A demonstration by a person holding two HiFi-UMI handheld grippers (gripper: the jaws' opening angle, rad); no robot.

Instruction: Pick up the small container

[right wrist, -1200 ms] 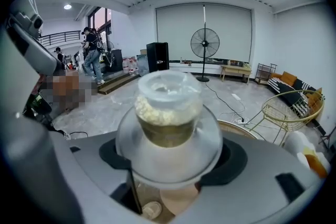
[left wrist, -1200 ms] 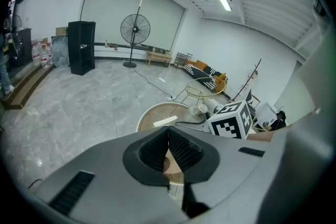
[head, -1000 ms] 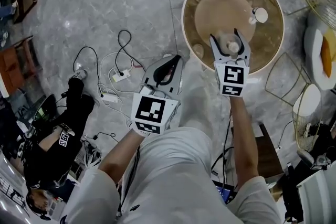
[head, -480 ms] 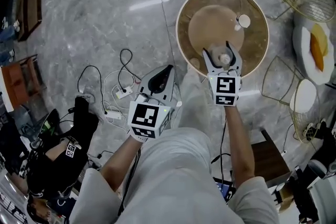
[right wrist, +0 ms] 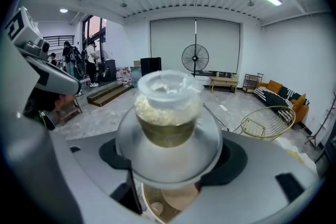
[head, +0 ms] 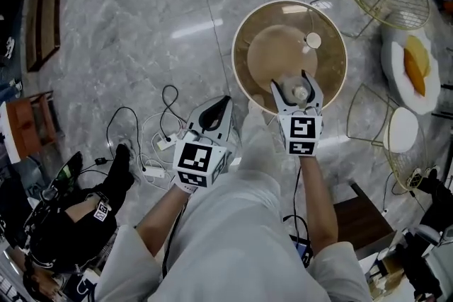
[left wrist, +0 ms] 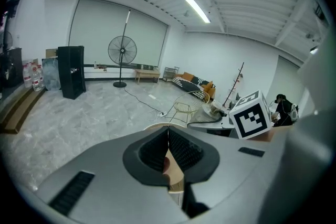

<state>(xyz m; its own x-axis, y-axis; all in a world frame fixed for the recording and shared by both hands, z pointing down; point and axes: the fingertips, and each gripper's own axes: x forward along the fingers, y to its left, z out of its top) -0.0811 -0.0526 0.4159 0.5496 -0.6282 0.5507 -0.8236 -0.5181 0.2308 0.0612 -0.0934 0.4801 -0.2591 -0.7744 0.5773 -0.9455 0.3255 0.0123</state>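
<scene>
Fingers (right wrist: 239, 160) of the right gripper (head: 294, 87) stand fairly wide, clamped on the small container (right wrist: 167, 113), which hangs over the near part of the round table (head: 244, 85); left gripper (left wrist: 168, 139) is pressed together, empty, left of that table

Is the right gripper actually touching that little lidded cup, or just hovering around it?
Touching. The right gripper view shows the small container clamped between the right gripper's two dark pads, one against each side.
</scene>
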